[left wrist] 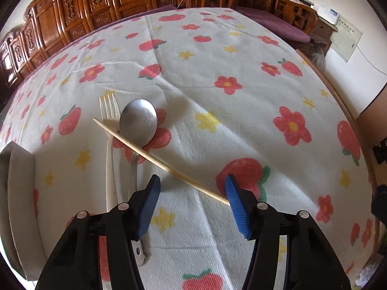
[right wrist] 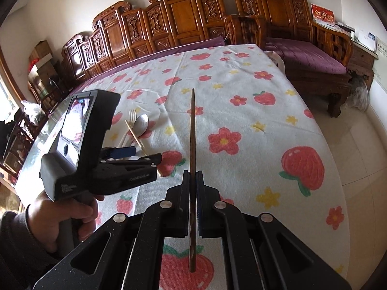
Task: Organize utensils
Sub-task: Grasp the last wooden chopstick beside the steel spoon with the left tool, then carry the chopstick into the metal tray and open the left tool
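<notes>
On the bench [left wrist: 241, 77], a white fork [left wrist: 109, 130] lies leftmost, a metal spoon [left wrist: 139, 120] touching its right side, and a pale chopstick [left wrist: 157, 159] slants across both. The left claw [left wrist: 192, 191] hovers wide above the chopstick's near end. The right claw [right wrist: 192, 181] pinches a dark chopstick [right wrist: 192, 130], pointing forward.

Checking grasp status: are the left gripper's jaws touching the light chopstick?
Apart. The left wrist view shows the left gripper open, jaws spread either side of the light chopstick, with cloth visible between.

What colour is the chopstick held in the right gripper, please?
Dark brown chopstick, shown best in the right wrist view, clamped in the right gripper.
</notes>
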Available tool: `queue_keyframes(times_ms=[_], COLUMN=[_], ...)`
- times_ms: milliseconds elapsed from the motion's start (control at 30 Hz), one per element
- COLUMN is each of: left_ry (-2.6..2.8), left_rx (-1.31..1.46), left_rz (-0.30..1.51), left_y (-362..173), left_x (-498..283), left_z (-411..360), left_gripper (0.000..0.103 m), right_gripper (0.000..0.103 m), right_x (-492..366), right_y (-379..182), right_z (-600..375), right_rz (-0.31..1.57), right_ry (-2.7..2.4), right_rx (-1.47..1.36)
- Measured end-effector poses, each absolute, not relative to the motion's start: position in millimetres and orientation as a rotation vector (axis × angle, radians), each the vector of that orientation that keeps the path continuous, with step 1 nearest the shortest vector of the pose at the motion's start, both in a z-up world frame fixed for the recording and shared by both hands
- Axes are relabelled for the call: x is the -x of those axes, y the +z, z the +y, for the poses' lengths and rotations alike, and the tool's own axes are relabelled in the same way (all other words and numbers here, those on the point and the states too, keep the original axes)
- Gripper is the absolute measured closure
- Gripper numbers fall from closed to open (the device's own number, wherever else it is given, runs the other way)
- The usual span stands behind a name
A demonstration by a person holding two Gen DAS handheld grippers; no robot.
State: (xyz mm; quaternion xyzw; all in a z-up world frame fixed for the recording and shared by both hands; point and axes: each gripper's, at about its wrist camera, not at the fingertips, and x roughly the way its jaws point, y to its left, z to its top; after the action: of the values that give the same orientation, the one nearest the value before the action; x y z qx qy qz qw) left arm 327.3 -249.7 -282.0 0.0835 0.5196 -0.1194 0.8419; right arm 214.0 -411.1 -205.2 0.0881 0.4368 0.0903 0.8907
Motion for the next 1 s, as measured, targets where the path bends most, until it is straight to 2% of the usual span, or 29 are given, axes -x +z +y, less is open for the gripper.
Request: queue_keyframes(times_ms=[33, 100, 133, 267, 600, 633, 1000], left_ry=[-0.254, -0.252, -0.251, -0.252, -0.283, -0.285, -0.327], left_rx=[-0.173, -0.169, -0.168, -0.135, -0.097, -0.102, -0.143], left_rz=[1.099, 1.104, 1.110, 1.138, 1.155, 1.154, 1.092], left_y=[-281.9, -280.4, -279.5, -278.4, -276.0, -275.0, -248.5], left_x=[-327.0, -325.1, -323.6, -317.3, -295.2, -293.8, -265.5], left_z=[-249.1, -248.0, -246.6, -235.1, -213.6, -213.0, -199.6], left_gripper=[0.053, 0.066, 0.076, 0.085, 0.095, 0.099, 0.099], right_gripper=[0.097, 0.097, 0.097, 0.097, 0.097, 0.097, 0.097], right_x=[-213.4, -212.4, -211.8, -210.9, -206.9, -206.4, -203.1], right_y=[-204.0, -202.5, -201.8, -199.8, -194.4, -193.8, -191.9], right_z=[-411.4, -411.6, -411.5, -408.8, -392.4, -390.6, -382.0], right_rz=[0.904, 0.901, 0.900, 0.899, 0.893, 0.892, 0.890], right_ry=[0.186, 0.187, 0.186, 0.195, 0.228, 0.230, 0.251], right_rx=[-0.183, -0.183, -0.182, -0.175, -0.144, -0.140, -0.125])
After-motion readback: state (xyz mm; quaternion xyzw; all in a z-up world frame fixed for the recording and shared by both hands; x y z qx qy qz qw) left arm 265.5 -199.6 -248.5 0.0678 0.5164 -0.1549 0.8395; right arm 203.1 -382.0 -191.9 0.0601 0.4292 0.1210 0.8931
